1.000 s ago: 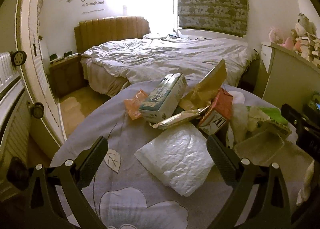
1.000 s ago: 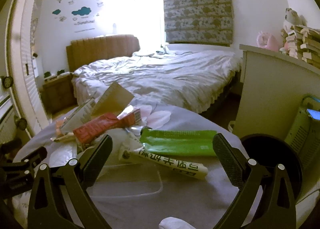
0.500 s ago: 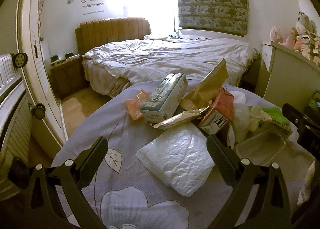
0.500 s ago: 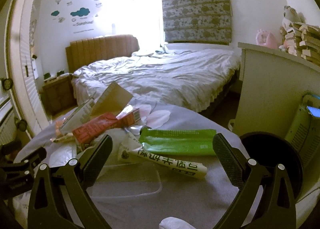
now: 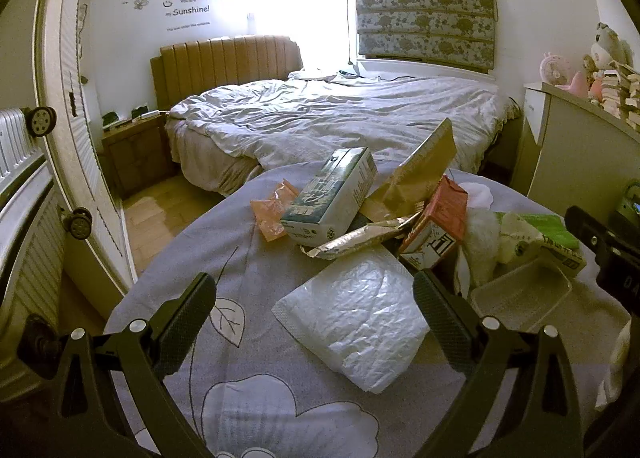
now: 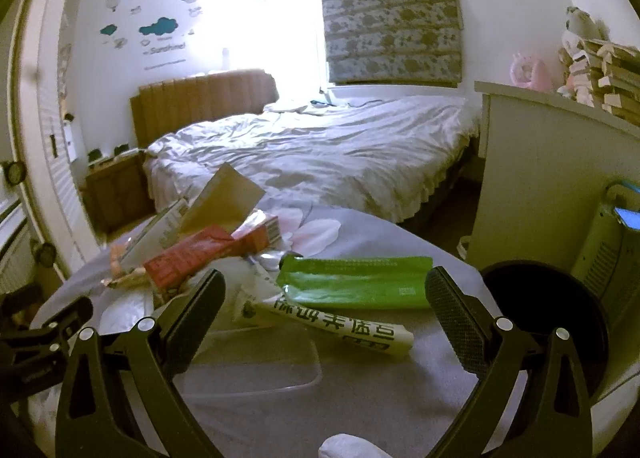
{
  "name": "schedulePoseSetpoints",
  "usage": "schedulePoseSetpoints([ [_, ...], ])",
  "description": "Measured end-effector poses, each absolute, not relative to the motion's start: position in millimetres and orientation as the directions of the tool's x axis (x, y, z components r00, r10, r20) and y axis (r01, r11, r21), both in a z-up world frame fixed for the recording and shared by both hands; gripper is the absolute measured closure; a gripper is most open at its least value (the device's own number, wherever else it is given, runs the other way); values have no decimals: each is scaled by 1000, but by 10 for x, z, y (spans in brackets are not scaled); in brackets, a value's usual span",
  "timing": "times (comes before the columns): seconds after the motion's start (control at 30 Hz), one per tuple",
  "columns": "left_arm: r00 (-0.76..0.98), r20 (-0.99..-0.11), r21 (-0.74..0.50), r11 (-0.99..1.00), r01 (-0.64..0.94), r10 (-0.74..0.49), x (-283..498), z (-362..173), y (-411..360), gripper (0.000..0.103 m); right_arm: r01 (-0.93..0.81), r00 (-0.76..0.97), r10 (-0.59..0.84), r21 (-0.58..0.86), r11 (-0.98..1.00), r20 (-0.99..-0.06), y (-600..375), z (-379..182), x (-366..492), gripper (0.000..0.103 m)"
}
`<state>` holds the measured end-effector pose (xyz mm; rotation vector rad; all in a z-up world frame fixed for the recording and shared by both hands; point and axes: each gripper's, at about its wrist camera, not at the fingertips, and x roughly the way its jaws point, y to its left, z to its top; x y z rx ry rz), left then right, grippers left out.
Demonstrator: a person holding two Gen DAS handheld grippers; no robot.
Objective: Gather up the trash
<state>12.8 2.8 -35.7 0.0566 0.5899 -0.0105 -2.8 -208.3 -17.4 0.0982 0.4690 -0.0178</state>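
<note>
Round table under a grey floral tablecloth [image 5: 248, 266] carries the whole trash pile, with a black bin [image 6: 548, 310] just beside its right edge. In the pile: white crinkled plastic bag [image 5: 356, 318] nearest the left gripper, milk carton [image 5: 332, 194] lying on its side behind it, red carton [image 5: 436, 222] touching a foil wrapper [image 5: 360, 238], then green pouch [image 6: 352, 282] and a printed white tube [image 6: 340, 322] against a clear plastic tray [image 6: 256, 366]. Left gripper [image 5: 314, 310] and right gripper [image 6: 324, 306]: both spread wide, empty, hovering above the tabletop.

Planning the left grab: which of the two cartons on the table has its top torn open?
The red carton, whose top flaps stand open; the green-and-white carton beside it lies closed on its side.
</note>
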Motion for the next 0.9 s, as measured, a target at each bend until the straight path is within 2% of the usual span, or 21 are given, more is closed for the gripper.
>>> schedulePoseSetpoints([
  [0.9,833,-553,53,998,27,7,120,-349,20,5,42,893,0,82,996,-451,-2075,-175,-27,4],
])
